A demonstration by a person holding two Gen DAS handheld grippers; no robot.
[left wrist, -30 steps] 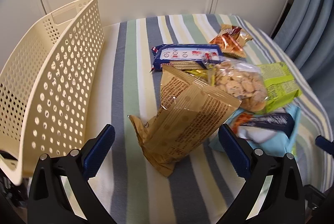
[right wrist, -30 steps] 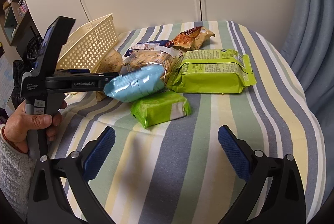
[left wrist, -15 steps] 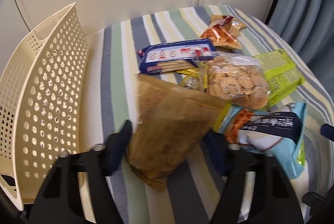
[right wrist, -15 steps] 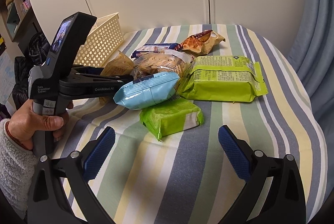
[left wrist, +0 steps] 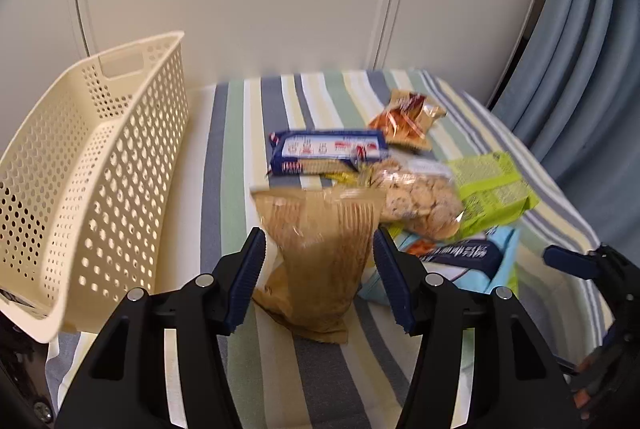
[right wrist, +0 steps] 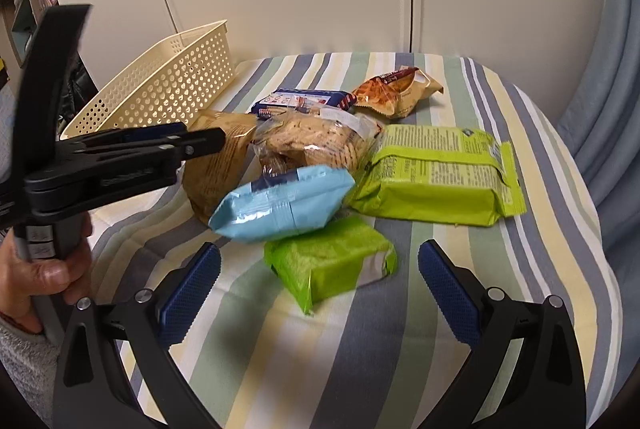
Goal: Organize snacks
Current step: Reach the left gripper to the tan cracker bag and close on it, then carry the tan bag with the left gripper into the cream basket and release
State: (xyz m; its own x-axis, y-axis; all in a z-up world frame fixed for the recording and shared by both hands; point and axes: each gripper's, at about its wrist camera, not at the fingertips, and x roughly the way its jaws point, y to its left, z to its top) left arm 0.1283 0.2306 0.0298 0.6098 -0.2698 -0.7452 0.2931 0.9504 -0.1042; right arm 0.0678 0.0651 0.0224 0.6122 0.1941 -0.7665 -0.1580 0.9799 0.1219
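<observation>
Between your left gripper [left wrist: 318,277] pads sits the brown snack bag [left wrist: 320,253], with a blue pad on each flank. The frame is blurred, so you cannot tell whether the pads press the bag or stand just clear of it. The bag's lower end rests on the striped worktop [left wrist: 248,133].

Left of this gripper stands the cream perforated basket [left wrist: 100,165], well apart from the bag, its rim raised on the far side.

Just beyond the brown bag lies a clear bag of biscuits [left wrist: 416,197]. Farther out lie a blue-and-white cracker pack [left wrist: 328,153] and an orange snack pouch [left wrist: 404,117]. To the right of the left gripper lies a light blue bag [left wrist: 472,261], and beyond it a large lime-green pack [left wrist: 492,189].

Your right gripper [right wrist: 318,289] is spread wide and holds nothing. Directly ahead of it, between the line of its fingers, lies a small lime-green pack [right wrist: 332,261] flat on the worktop. The light blue bag [right wrist: 284,205] overlaps that pack's far edge. Ahead and to the right lies the large lime-green pack [right wrist: 436,173].

Left of the right gripper you see the left gripper [right wrist: 192,145] from the side, reaching the brown snack bag [right wrist: 220,157], with your left hand [right wrist: 44,269] wrapped around its handle. The basket [right wrist: 168,85] lies beyond that, at the far left of the worktop.
</observation>
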